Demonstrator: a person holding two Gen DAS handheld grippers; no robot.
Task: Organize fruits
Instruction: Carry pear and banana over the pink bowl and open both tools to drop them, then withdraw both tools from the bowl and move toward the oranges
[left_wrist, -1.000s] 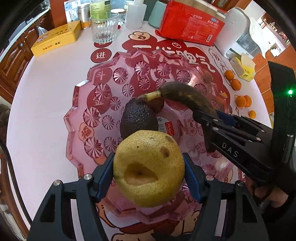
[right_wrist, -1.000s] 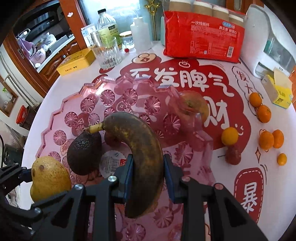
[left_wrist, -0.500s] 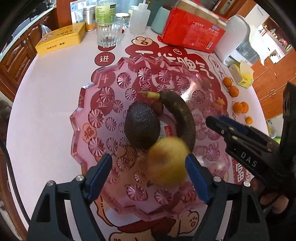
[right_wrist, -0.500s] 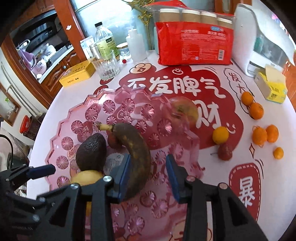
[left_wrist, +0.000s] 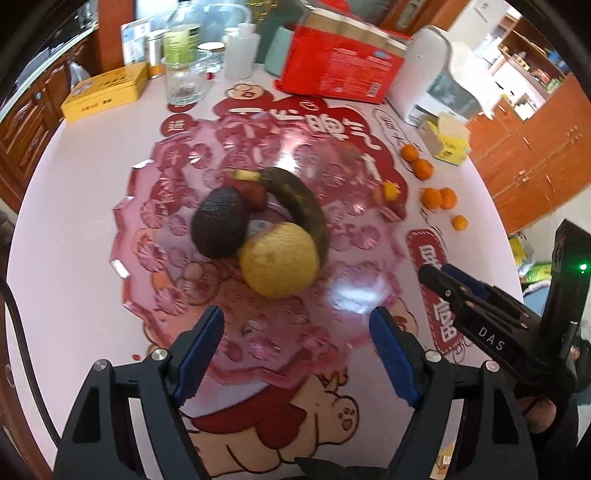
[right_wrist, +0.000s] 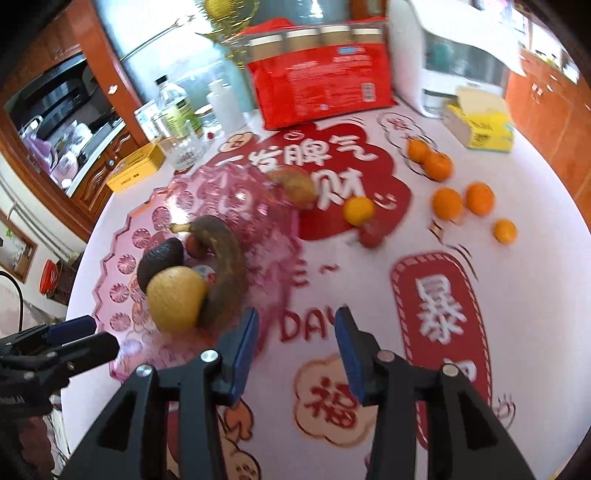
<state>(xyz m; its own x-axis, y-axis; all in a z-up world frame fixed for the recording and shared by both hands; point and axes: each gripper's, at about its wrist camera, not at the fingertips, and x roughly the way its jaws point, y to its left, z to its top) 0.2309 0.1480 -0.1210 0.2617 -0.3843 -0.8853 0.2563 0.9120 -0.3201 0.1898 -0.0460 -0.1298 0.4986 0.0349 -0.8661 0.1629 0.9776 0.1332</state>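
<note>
left tongs (left_wrist: 297, 341) agape, empty; right tongs (right_wrist: 295, 334) opening, empty | faceted pink dish (left_wrist: 147, 236): rough pear (left_wrist: 279, 258) (round), pebbled avocado (left_wrist: 218, 225)

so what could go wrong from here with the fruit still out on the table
1. The pear leans on the banana and avocado in the tray; adding fruit may set it rolling.
2. The loose oranges are round and could roll off if the right gripper, now opening and empty, nudges one.
3. The fruit behind the tray's far wall is awkward to reach.
</note>
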